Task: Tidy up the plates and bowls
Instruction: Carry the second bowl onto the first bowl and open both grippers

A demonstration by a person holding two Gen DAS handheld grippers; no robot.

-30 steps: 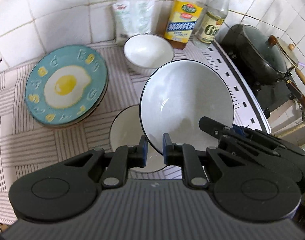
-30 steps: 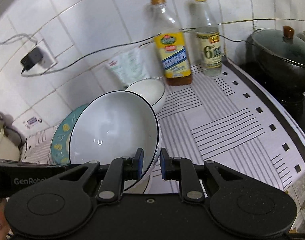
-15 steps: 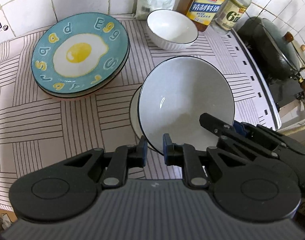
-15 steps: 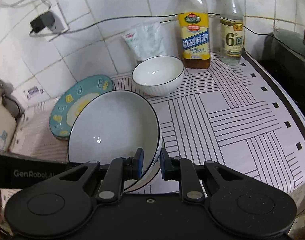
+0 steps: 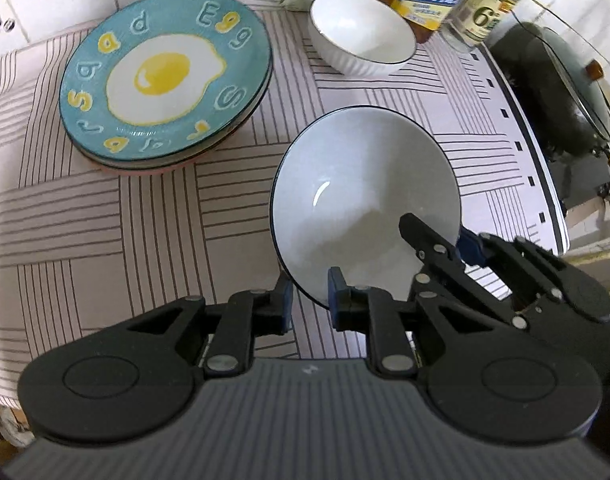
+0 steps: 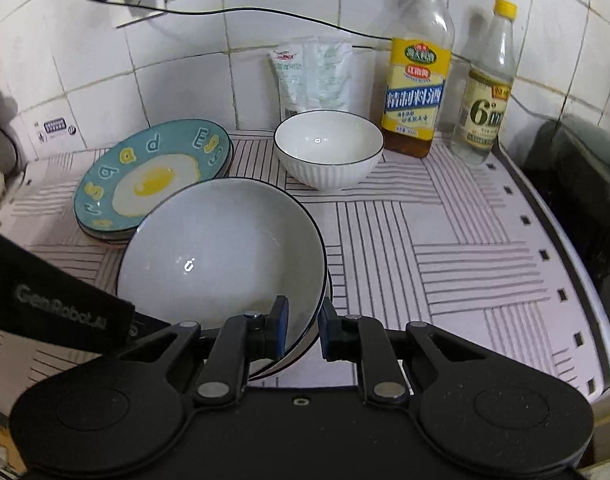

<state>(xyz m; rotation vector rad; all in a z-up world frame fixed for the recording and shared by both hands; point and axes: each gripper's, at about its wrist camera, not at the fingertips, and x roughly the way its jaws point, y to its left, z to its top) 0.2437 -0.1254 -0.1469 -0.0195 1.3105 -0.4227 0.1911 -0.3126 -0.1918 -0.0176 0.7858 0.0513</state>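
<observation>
Bowl [image 5: 365, 204] rim is pinched in both my tongs at once: my left gripper [image 5: 309, 300] clamps the near edge at lower centre of its view, and my right gripper [image 6: 303, 330] clamps the rim at lower centre of its own. Both sets of jaws stand narrow on that thin wall. The wide bowl sits low over the striped mat [image 6: 445, 248], and the right view shows a second rim just under it, so I judge it is nesting into another bowl.

What worries me is the release. If one side lets go first, the bowl could tip on the other pinch and clatter, or chip the rim below. Dragging it sideways could also bump the egg plates [image 5: 165, 76] stacked at upper left.

The lower bowl is almost wholly covered, so I cannot tell whether the two are seated flush. My own tongs hide the near rim and the mat beneath it. The small bowl [image 6: 329, 148] stands apart at upper centre, before the bottles [image 6: 417, 88]; their tops are cut off in the left view.
</observation>
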